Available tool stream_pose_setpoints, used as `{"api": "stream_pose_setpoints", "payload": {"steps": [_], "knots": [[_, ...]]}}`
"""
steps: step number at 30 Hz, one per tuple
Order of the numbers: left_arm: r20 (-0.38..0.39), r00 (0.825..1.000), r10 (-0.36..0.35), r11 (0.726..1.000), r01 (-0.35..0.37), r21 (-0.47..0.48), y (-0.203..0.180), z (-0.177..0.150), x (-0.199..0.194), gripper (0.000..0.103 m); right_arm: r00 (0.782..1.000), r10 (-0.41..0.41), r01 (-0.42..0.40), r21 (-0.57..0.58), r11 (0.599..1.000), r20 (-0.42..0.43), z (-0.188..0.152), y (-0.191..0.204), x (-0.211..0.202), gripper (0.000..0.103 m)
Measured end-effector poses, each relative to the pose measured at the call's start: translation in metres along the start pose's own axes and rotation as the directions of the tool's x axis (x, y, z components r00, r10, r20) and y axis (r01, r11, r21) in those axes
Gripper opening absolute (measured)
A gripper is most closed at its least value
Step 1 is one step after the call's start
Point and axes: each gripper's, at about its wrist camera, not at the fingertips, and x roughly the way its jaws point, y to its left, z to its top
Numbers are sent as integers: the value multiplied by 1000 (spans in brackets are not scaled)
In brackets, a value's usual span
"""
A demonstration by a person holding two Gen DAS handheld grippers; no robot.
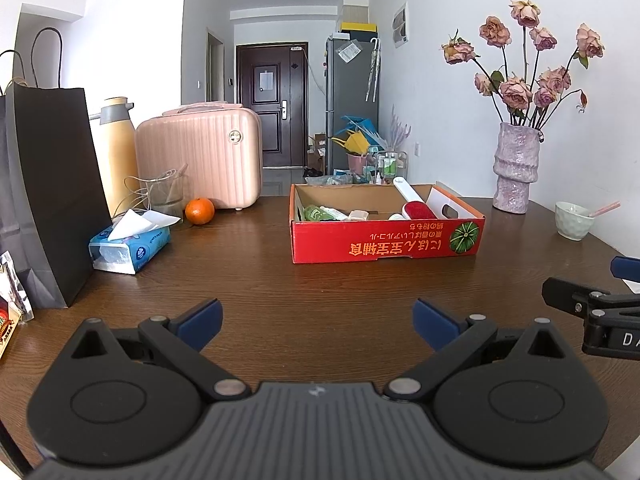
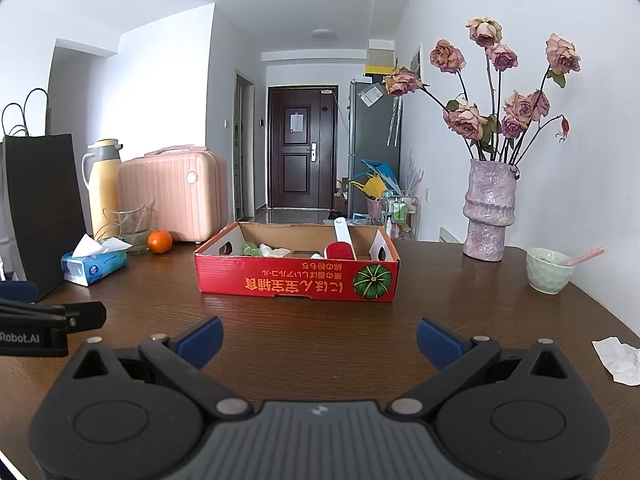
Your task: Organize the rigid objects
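Observation:
A red cardboard box (image 1: 372, 242) (image 2: 280, 280) stands on the brown table (image 1: 280, 292). In it lie a lint brush with a white handle and red head (image 1: 416, 208) (image 2: 342, 248), a green item (image 1: 314, 213) (image 2: 251, 249) and other small items. My left gripper (image 1: 318, 322) is open and empty, low over the table in front of the box. My right gripper (image 2: 320, 342) is open and empty, also in front of the box. The right gripper shows at the right edge of the left wrist view (image 1: 600, 304), and the left gripper shows at the left edge of the right wrist view (image 2: 44, 320).
On the left stand a black paper bag (image 1: 52, 184), a yellow thermos (image 1: 116, 148), a pink case (image 1: 200, 152), a glass (image 1: 166, 196), an orange (image 1: 199, 211) and a tissue pack (image 1: 128, 246). On the right are a vase of roses (image 2: 489, 212), a green bowl (image 2: 548, 270) and crumpled paper (image 2: 620, 360).

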Motion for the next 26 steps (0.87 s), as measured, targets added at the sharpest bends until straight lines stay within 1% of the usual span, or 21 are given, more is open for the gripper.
{"api": "stream_pose_setpoints", "payload": {"steps": [11,26], "knots": [[3,1000,6,1000,-6,1,0,2,-3,103,1000,1,-1,-4,1000,-2,1,1,0,103],[5,1000,3,1000,-3,-13,2,-3,2,103,1000,3,-3,-11,1000,-12,-3,1,2,103]]}}
